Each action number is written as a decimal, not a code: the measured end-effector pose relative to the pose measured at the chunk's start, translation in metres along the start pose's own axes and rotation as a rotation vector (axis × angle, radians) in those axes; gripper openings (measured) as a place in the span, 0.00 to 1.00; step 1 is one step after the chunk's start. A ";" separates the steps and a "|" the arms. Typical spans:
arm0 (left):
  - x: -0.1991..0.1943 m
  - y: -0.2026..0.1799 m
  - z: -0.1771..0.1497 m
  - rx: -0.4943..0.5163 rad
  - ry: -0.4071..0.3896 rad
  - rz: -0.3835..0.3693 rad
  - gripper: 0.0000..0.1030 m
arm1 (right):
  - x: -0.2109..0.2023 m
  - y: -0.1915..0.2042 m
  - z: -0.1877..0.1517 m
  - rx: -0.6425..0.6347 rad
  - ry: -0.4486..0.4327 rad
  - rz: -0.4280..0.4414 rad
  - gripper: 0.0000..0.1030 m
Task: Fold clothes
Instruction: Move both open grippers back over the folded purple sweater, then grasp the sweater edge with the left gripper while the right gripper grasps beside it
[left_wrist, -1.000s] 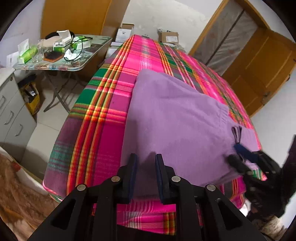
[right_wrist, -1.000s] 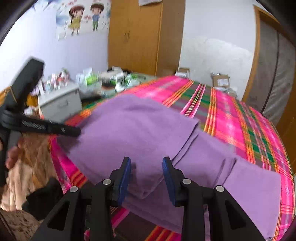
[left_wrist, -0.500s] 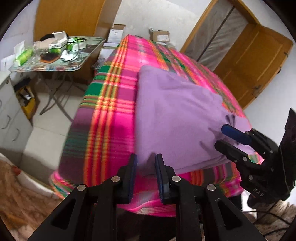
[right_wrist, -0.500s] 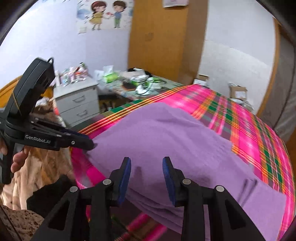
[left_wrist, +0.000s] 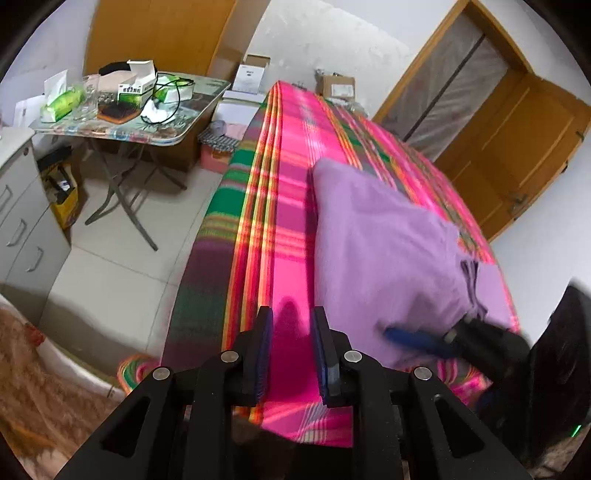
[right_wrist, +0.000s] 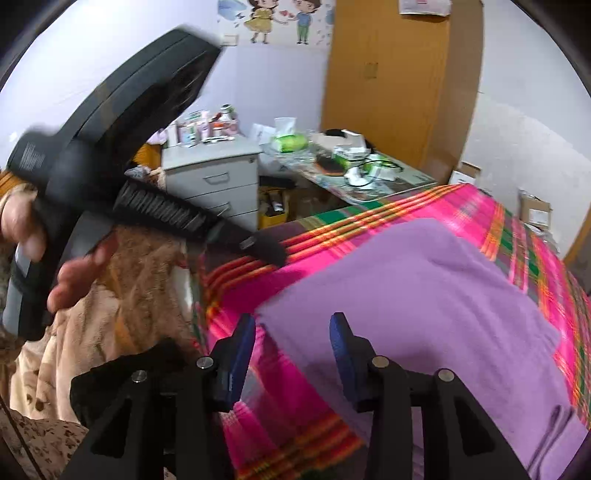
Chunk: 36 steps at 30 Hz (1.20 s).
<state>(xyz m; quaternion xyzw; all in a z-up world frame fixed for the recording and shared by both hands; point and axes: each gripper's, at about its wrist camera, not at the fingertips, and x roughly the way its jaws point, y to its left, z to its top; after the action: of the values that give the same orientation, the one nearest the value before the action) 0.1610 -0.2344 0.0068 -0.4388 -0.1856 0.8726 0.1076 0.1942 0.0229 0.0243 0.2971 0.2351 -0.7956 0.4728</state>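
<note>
Left gripper: jaws narrowly apart, empty, over plaid blanket. Right gripper: jaws just opened wider, empty, over corner of folded purple garment lying on blanket. Beyond: cluttered table, grey drawers, cardboard boxes; labels unreadable.

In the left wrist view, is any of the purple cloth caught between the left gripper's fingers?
No. The left gripper stands over bare plaid bedcover, with the purple cloth lying off to its right.

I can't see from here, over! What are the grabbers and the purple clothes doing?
Left gripper open, over bare plaid blanket. Right gripper open, jaws just widened, nothing pinched. Purple garment lying folded on the bed. Nothing in the way.
</note>
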 end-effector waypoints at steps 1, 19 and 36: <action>0.001 0.001 0.004 -0.005 -0.003 -0.014 0.22 | 0.003 0.003 0.000 -0.008 0.004 -0.008 0.42; 0.070 -0.012 0.075 0.038 0.128 -0.079 0.38 | 0.019 -0.003 0.000 0.065 0.005 -0.075 0.37; 0.135 -0.029 0.135 0.040 0.234 -0.151 0.38 | 0.016 -0.006 -0.001 0.047 -0.026 -0.059 0.13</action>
<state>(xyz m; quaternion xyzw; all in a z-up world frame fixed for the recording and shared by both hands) -0.0270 -0.1922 -0.0054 -0.5201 -0.1869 0.8084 0.2027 0.1825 0.0161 0.0130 0.2905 0.2189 -0.8183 0.4450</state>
